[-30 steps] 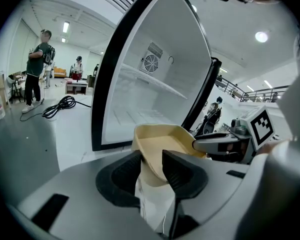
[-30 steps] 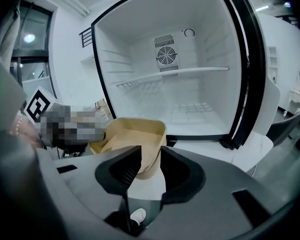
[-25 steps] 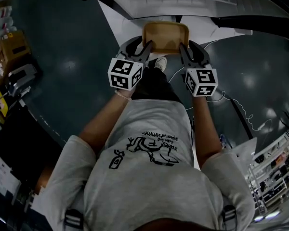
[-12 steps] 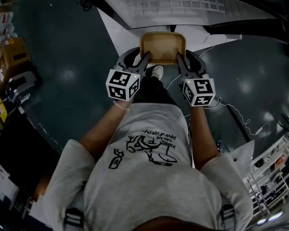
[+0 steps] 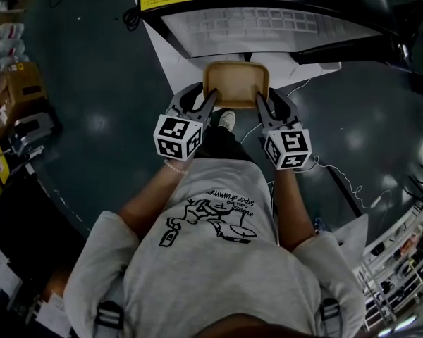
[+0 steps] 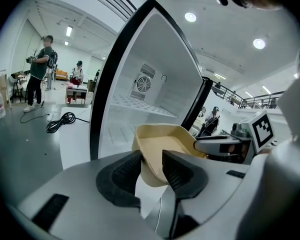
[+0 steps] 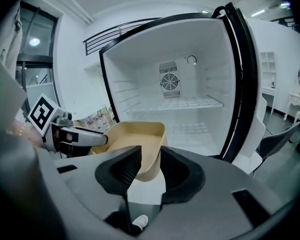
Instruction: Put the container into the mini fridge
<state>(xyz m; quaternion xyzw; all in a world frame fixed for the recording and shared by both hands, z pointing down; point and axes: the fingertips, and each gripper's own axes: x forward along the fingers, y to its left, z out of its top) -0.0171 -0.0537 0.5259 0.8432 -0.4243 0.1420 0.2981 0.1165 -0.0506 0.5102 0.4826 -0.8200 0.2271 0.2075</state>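
Observation:
A tan, shallow container (image 5: 236, 83) hangs level in front of the open mini fridge (image 5: 268, 23), held from both sides. My left gripper (image 5: 206, 101) is shut on its left wall and my right gripper (image 5: 266, 103) is shut on its right wall. In the left gripper view the container's wall (image 6: 155, 159) sits between the black pads of the left gripper (image 6: 151, 170). The right gripper view shows the opposite wall (image 7: 145, 156) clamped in the right gripper (image 7: 150, 166). The fridge's white inside (image 7: 185, 99) with its wire shelf (image 7: 180, 104) and back fan stands empty behind the container.
The fridge door (image 7: 242, 84) stands swung open at the right. A white board (image 5: 169, 55) lies under the fridge. A black cable (image 6: 60, 121) is coiled on the floor at left, a white cable (image 5: 338, 174) at right. Boxes (image 5: 14, 83) and people (image 6: 40, 69) stand far left.
Both grippers have risen together with the container in them. In the head view the fridge opening and its yellow label have come further into view.

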